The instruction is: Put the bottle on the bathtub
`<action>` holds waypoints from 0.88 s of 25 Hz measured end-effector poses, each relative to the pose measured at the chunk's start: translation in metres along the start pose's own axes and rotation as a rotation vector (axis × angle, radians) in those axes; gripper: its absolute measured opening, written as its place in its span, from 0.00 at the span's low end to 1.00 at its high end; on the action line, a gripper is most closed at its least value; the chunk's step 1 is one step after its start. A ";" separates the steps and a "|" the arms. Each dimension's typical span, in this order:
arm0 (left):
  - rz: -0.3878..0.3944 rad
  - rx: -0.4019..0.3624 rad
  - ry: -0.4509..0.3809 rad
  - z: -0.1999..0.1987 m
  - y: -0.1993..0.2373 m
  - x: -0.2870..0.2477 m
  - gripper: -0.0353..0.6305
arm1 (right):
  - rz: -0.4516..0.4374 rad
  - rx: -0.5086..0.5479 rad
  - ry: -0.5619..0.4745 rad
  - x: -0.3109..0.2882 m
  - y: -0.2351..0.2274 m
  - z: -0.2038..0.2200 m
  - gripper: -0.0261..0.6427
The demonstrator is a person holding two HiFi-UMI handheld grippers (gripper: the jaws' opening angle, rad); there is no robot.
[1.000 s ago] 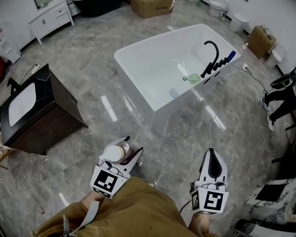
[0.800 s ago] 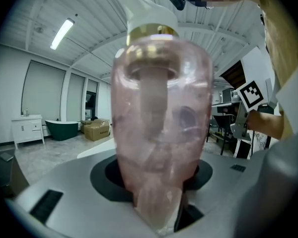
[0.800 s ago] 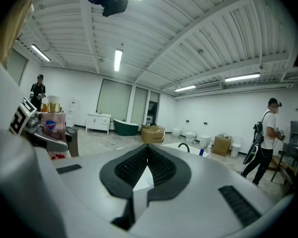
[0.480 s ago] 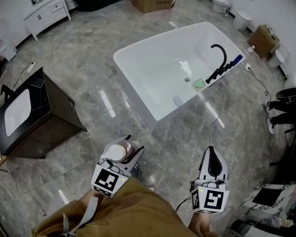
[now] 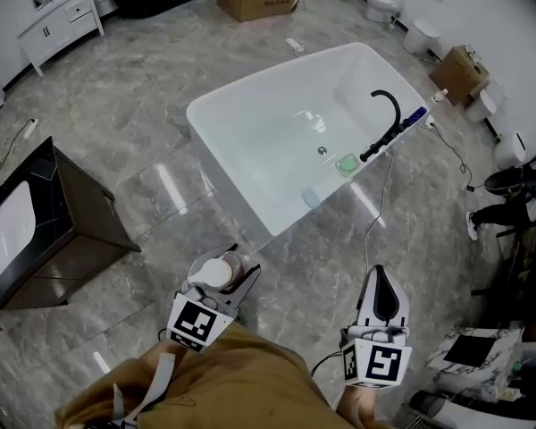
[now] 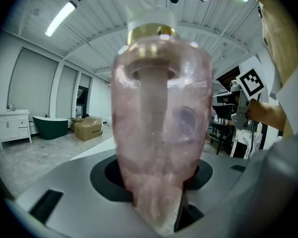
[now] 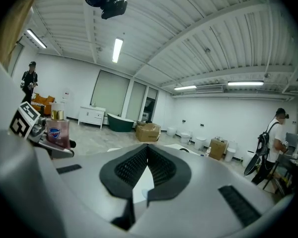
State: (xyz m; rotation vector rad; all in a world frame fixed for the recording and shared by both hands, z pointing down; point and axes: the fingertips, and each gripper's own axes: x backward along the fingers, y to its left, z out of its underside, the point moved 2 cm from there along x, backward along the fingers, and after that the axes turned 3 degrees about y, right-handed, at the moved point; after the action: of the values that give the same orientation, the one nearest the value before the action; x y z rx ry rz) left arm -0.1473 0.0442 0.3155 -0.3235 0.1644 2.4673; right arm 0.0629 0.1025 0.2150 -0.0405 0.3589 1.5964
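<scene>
Bottle (image 5: 213, 273) was clamped upright in left gripper (image 5: 235, 264) for carrying | right gripper (image 5: 381, 278) sat closed, empty | bathtub (image 5: 221, 179) lay well ahead of both grippers, unreached

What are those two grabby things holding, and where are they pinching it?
The left gripper is shut on the pink bottle, gripping its lower body near the base. The right gripper is shut and holds nothing.

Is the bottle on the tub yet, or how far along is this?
Done: the pink bottle is picked up, clamped in the left gripper. The right gripper is shut, empty. Left: reaching the bathtub ahead and setting the bottle on it.
</scene>
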 end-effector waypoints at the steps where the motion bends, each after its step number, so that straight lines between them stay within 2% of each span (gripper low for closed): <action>1: 0.007 0.006 0.002 0.000 0.005 -0.003 0.38 | 0.003 0.002 0.002 -0.004 0.003 -0.002 0.05; 5: 0.025 0.015 0.014 0.003 0.023 -0.010 0.38 | 0.015 0.011 0.018 -0.015 0.011 -0.006 0.05; 11: 0.028 0.014 0.011 0.005 0.037 -0.022 0.38 | 0.053 0.027 0.020 -0.026 -0.005 -0.012 0.05; 16: 0.059 0.047 0.045 0.013 0.035 -0.048 0.38 | 0.064 0.014 0.038 -0.036 -0.023 0.000 0.05; 22: 0.019 0.023 0.032 -0.011 0.026 -0.076 0.38 | 0.043 -0.011 -0.002 -0.057 -0.059 -0.001 0.05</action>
State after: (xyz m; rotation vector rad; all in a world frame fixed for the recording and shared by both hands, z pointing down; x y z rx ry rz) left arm -0.1030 -0.0231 0.3264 -0.3535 0.2099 2.4777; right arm 0.1246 0.0474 0.2155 -0.0394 0.3517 1.6410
